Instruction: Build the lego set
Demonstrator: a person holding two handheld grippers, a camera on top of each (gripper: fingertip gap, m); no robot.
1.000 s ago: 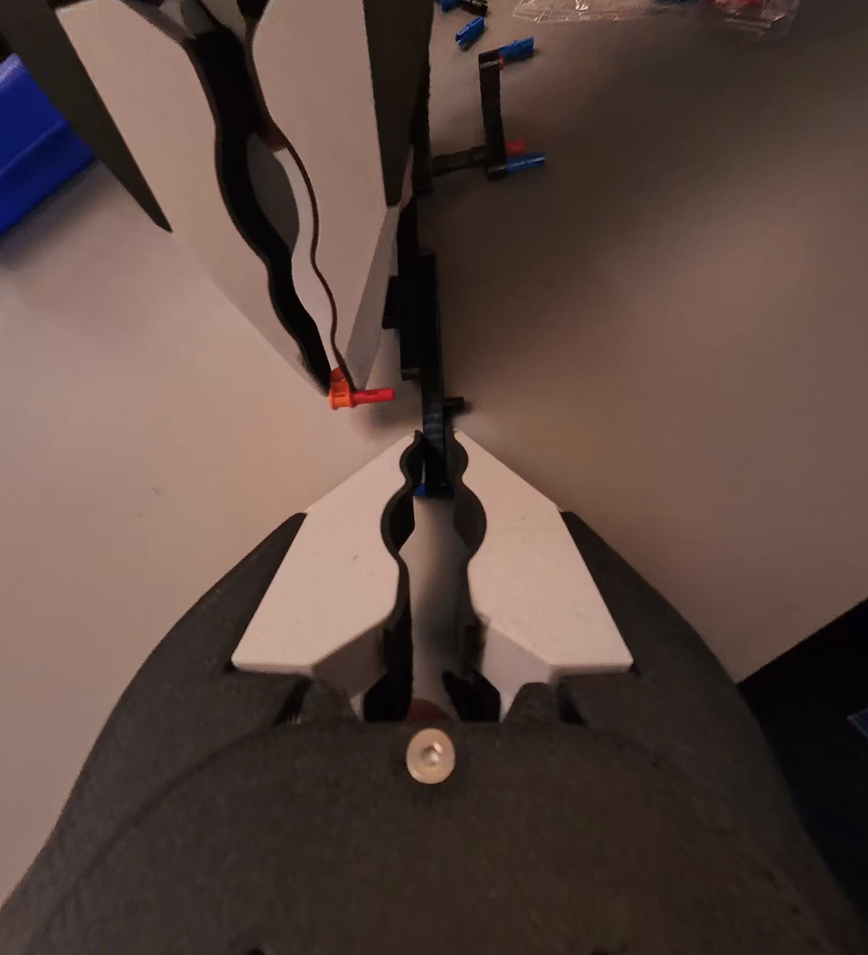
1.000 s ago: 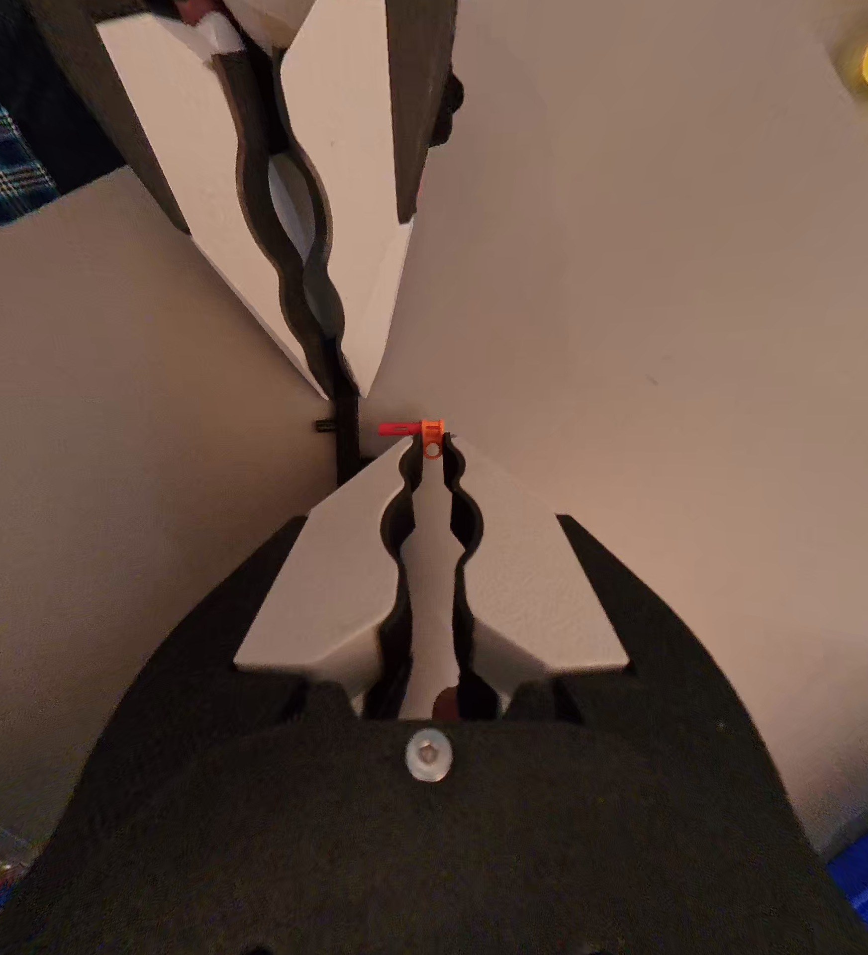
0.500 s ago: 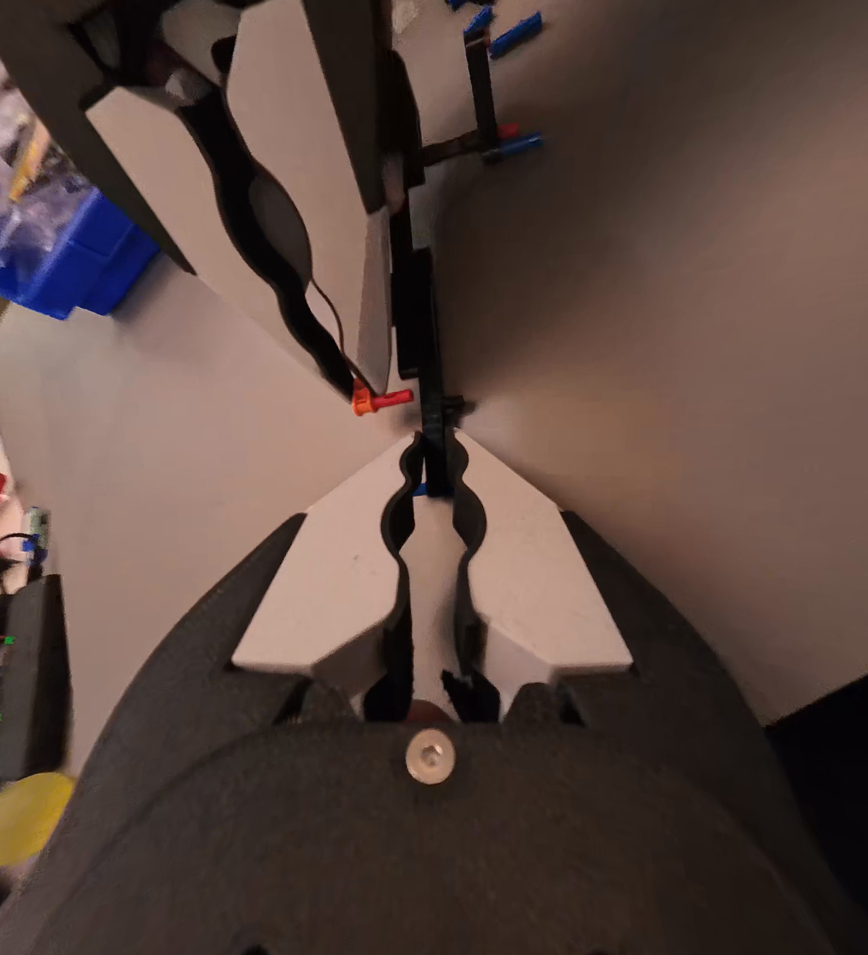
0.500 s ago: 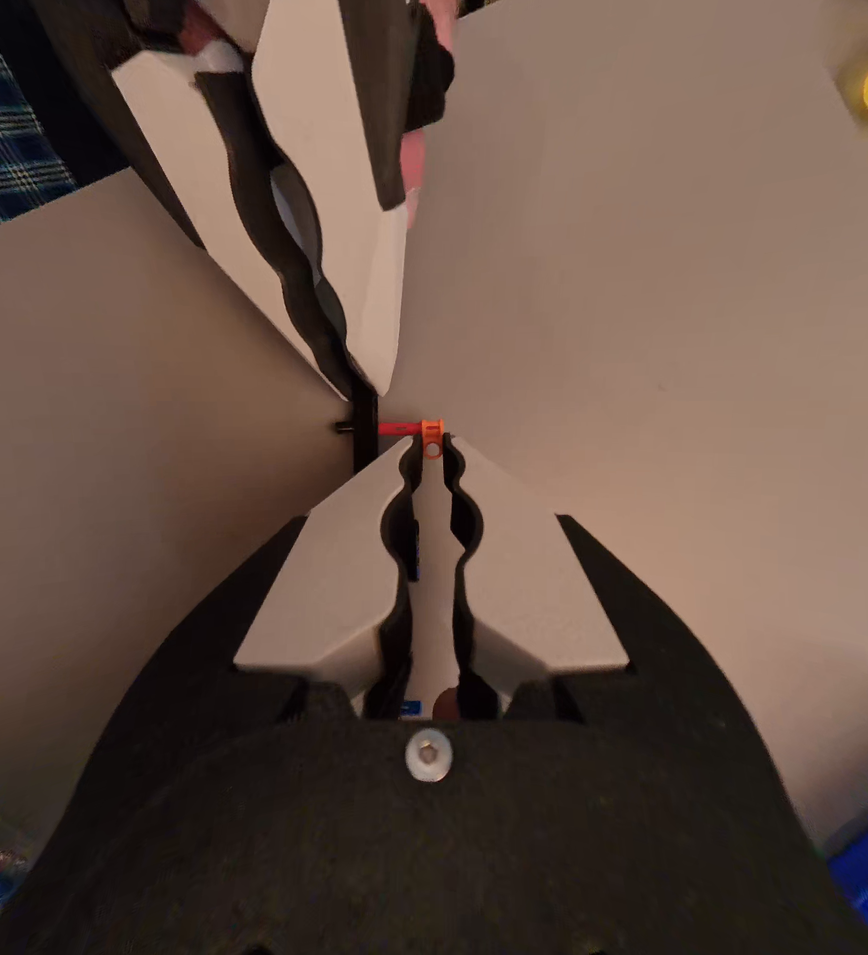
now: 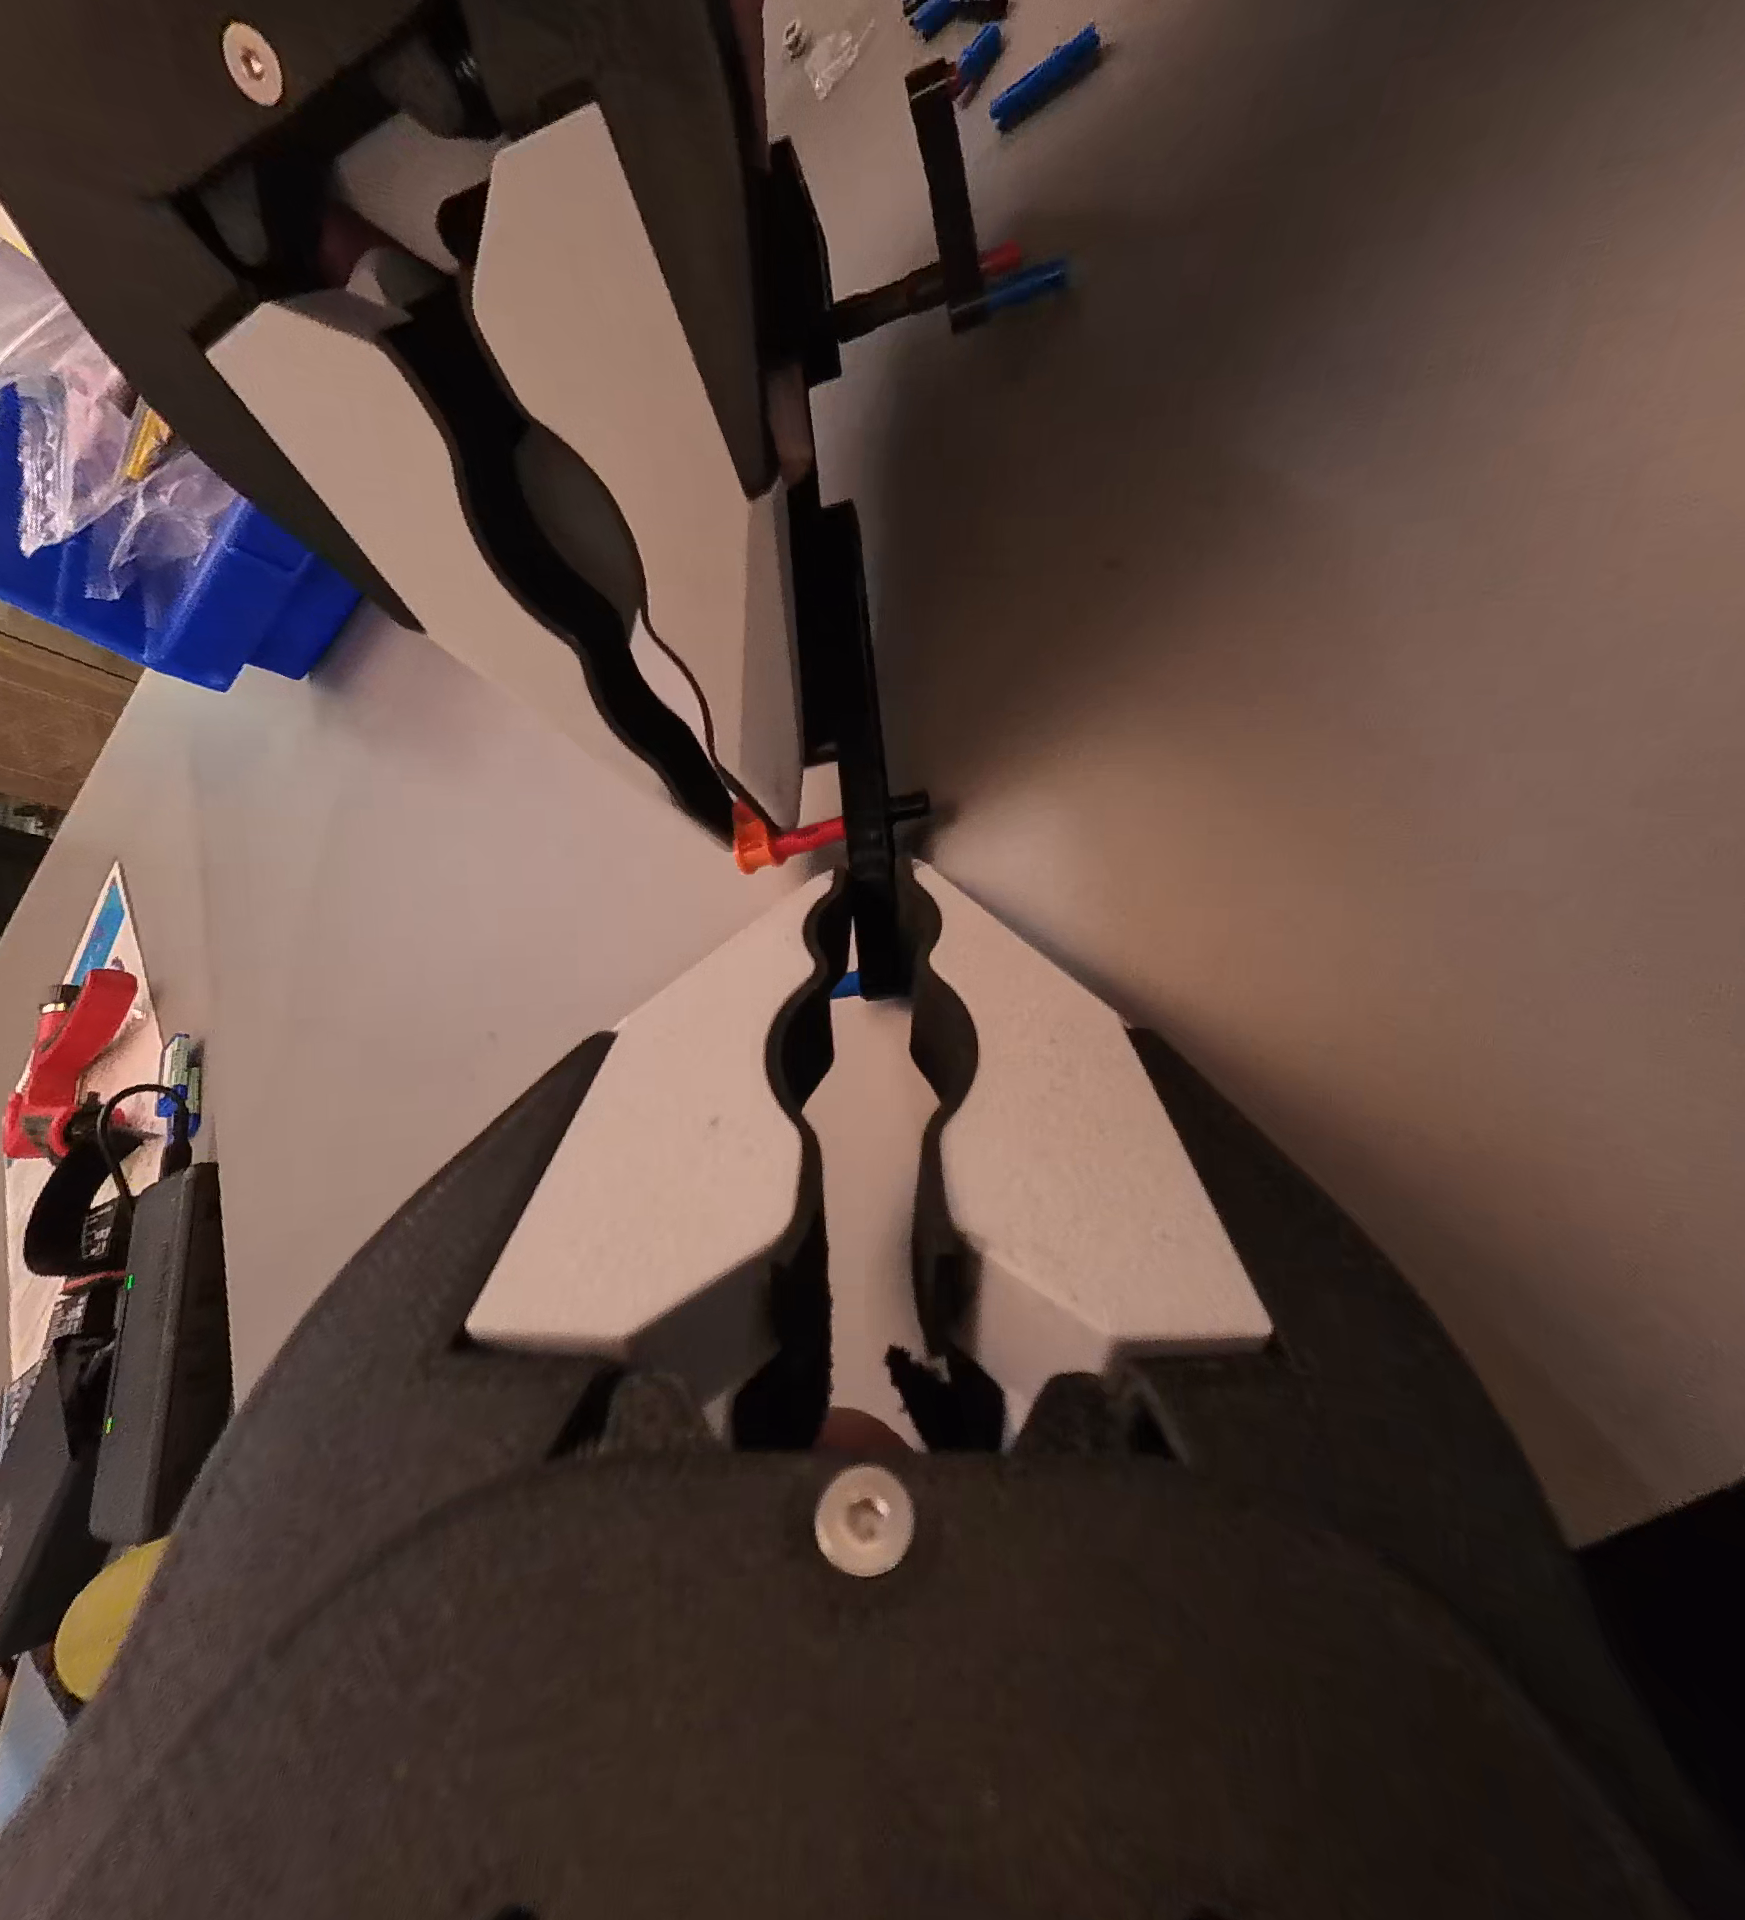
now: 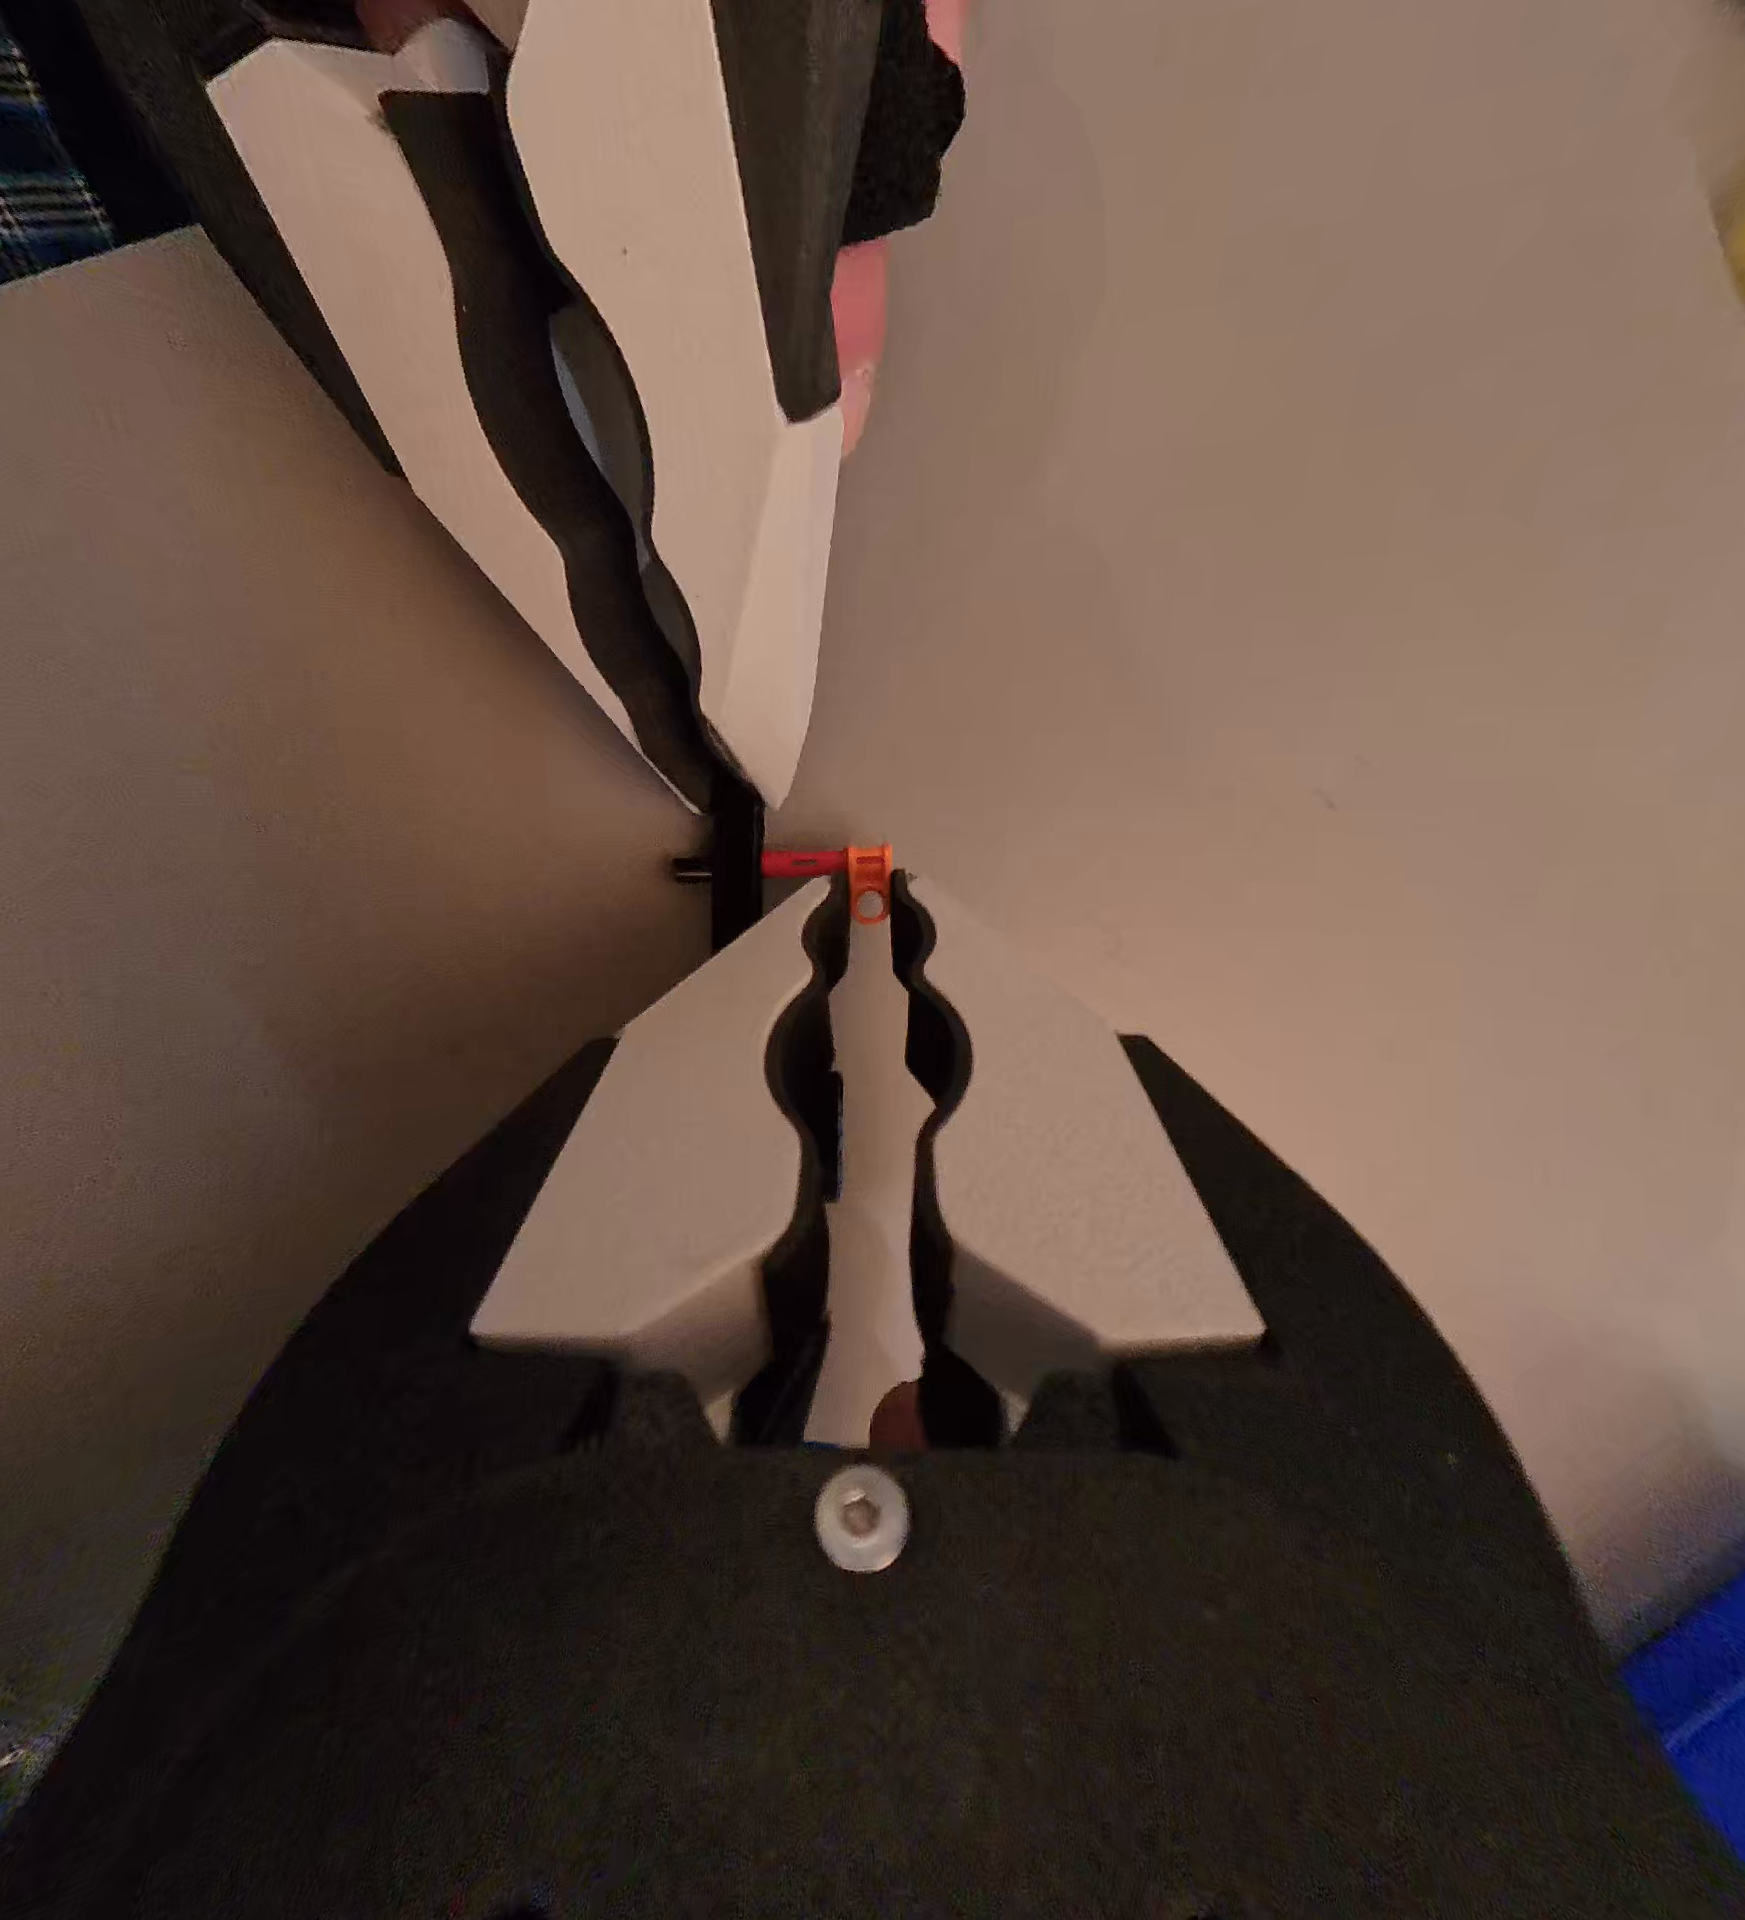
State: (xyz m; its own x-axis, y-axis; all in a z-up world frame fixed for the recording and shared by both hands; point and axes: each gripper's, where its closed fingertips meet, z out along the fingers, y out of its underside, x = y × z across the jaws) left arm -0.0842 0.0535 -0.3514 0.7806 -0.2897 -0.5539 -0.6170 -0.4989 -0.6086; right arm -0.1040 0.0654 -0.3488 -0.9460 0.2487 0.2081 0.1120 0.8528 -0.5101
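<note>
My left gripper [image 5: 873, 914] is shut on a long black lego beam [image 5: 866, 748] held above the table. It also shows in the right wrist view [image 6: 738, 868]. My right gripper [image 6: 870, 899] is shut on a small orange connector [image 6: 868, 881] with a red pin [image 6: 800, 861] sticking out. The red pin's tip touches the side of the black beam. In the left wrist view the right gripper [image 5: 748, 821] comes in from the upper left with the orange connector [image 5: 752, 844] and red pin [image 5: 814, 831] at its tip.
A black frame part with blue and red pins [image 5: 961, 270] and loose blue pins [image 5: 1039, 75] lie at the far side of the table. A blue bin with plastic bags [image 5: 151, 582] stands at the left. A red tool [image 5: 68, 1060], black devices [image 5: 151, 1340] and a yellow disc [image 5: 104, 1642] lie at the left edge. Only a small space, under 4 cm, lies between the two pairs of fingers.
The red pin has moved right until its tip meets the black beam. The left wrist view has swung, bringing the bin and devices at the left into sight.
</note>
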